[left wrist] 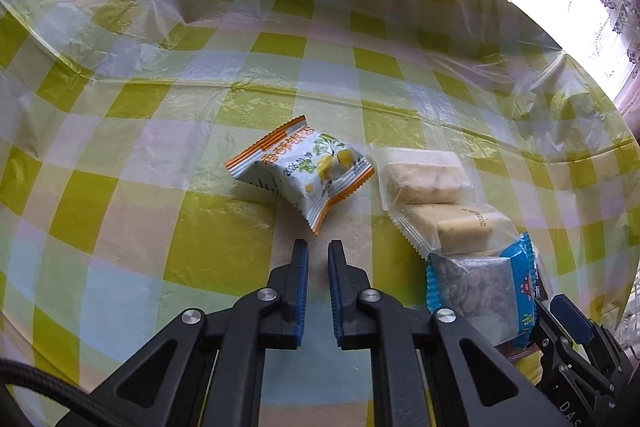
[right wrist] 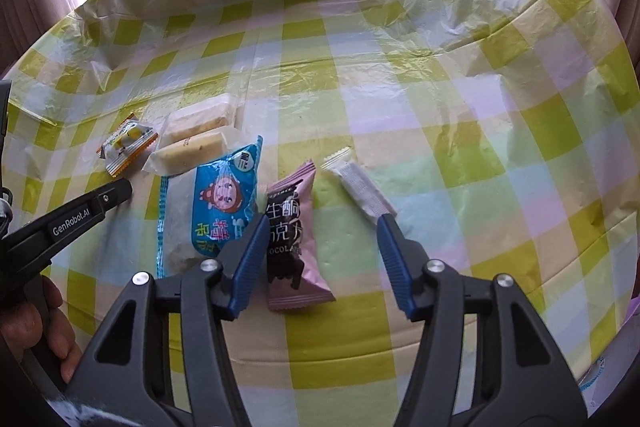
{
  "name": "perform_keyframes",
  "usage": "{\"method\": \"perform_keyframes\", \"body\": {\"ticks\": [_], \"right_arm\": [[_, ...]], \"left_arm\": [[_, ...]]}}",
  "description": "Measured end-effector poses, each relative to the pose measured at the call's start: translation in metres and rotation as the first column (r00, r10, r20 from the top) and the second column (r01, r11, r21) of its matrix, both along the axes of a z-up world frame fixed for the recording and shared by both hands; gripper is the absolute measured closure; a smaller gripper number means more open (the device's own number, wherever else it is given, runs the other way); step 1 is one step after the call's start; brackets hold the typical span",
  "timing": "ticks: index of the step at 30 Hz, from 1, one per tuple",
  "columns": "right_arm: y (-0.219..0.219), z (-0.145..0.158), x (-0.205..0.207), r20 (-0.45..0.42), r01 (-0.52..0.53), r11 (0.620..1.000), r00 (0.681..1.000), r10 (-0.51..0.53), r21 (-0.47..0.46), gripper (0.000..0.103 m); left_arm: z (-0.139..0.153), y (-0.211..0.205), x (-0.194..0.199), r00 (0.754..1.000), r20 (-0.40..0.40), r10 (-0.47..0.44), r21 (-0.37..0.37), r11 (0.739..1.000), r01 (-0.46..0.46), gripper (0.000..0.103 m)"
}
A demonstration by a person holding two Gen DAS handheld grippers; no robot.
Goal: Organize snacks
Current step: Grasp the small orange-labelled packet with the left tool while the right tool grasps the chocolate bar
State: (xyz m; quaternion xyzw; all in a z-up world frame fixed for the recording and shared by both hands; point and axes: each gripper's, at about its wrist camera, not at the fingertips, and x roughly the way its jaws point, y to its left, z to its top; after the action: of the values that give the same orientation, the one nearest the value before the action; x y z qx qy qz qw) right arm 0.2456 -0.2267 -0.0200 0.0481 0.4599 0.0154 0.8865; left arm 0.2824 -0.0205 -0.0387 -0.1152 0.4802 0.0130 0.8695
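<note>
The desk (right wrist: 460, 115) carries a crinkled plastic cover in a yellow-green, white and pastel check. Six wrapped snacks lie in a loose row across its middle:

- an orange-edged white packet (left wrist: 300, 169) printed with yellow fruit;
- two clear-wrapped pale bars (left wrist: 426, 175), one overlapping the other;
- a blue packet (right wrist: 218, 207) with a cartoon figure and a clear window;
- a pink chocolate packet (right wrist: 294, 227) with dark lettering;
- a slim white stick packet (right wrist: 360, 189).

Left gripper (left wrist: 318, 247): jaws clenched to a narrow gap with nothing between them, tips just short of the orange-edged white packet. A hand (right wrist: 40, 327) grips its handle.

Right gripper (right wrist: 324, 227): no earlier view is available; jaws stand released, roughly half spread, over the pink chocolate packet. The pads (right wrist: 248, 263) do not press it.
</note>
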Motion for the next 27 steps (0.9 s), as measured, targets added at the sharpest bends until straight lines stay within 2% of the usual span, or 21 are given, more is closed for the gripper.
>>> {"method": "perform_keyframes", "body": {"ticks": [2,4,5,7,9,11,13,15,18,19,23,27], "right_arm": [[0.003,-0.006,0.004,-0.027,-0.022,1.000,0.999,0.022,0.008,0.045],[0.003,-0.014,0.006,-0.058,-0.027,0.999,0.998,0.029,0.024,0.058],[0.004,-0.013,0.006,-0.041,-0.027,1.000,0.999,0.027,0.007,0.064],[0.003,-0.013,0.007,-0.044,-0.030,1.000,0.999,0.031,0.008,0.078],[0.000,-0.013,0.007,-0.040,-0.024,1.000,0.999,0.024,0.019,0.081],[-0.003,-0.013,0.006,-0.036,-0.012,0.999,0.999,0.014,0.034,0.082],[-0.007,-0.010,0.003,-0.027,0.005,0.999,1.000,-0.004,0.040,0.083],[-0.010,-0.006,0.001,-0.014,0.011,0.999,1.000,-0.010,0.036,0.083],[-0.007,0.000,-0.002,-0.004,0.006,1.000,1.000,-0.006,0.001,0.083],[-0.007,0.001,-0.004,-0.002,0.012,1.000,1.000,-0.012,-0.020,0.083],[-0.008,0.004,-0.007,0.012,0.038,0.996,0.999,-0.037,-0.078,0.083],[-0.009,0.010,-0.010,0.035,0.071,0.988,0.997,-0.067,-0.138,0.083]], "left_arm": [[0.000,0.000,0.000,1.000,0.001,0.000,0.001,1.000,0.000,0.092],[0.000,0.001,0.000,1.000,0.001,0.006,-0.006,1.000,-0.006,0.091],[0.000,0.002,0.000,1.000,-0.001,0.006,-0.015,1.000,-0.006,0.089],[0.002,0.006,-0.004,1.000,0.003,0.010,-0.031,0.999,-0.010,0.078],[0.005,0.012,-0.007,0.999,0.021,0.024,-0.062,0.998,-0.023,0.046],[0.013,0.015,-0.007,0.998,0.058,0.038,-0.045,0.998,-0.036,0.039],[0.020,0.015,-0.002,0.995,0.093,0.025,0.000,1.000,-0.025,0.038],[0.022,0.013,0.005,0.993,0.115,-0.015,0.035,0.999,0.011,0.032],[0.019,0.006,0.017,0.988,0.120,-0.093,0.125,0.989,0.078,0.028],[0.015,0.006,0.022,0.989,0.111,-0.095,0.133,0.988,0.080,0.026],[0.000,0.025,0.030,0.999,0.048,0.011,-0.032,0.999,-0.010,0.026],[-0.003,0.018,0.034,1.000,0.020,0.023,-0.046,0.999,-0.022,0.026]]}}
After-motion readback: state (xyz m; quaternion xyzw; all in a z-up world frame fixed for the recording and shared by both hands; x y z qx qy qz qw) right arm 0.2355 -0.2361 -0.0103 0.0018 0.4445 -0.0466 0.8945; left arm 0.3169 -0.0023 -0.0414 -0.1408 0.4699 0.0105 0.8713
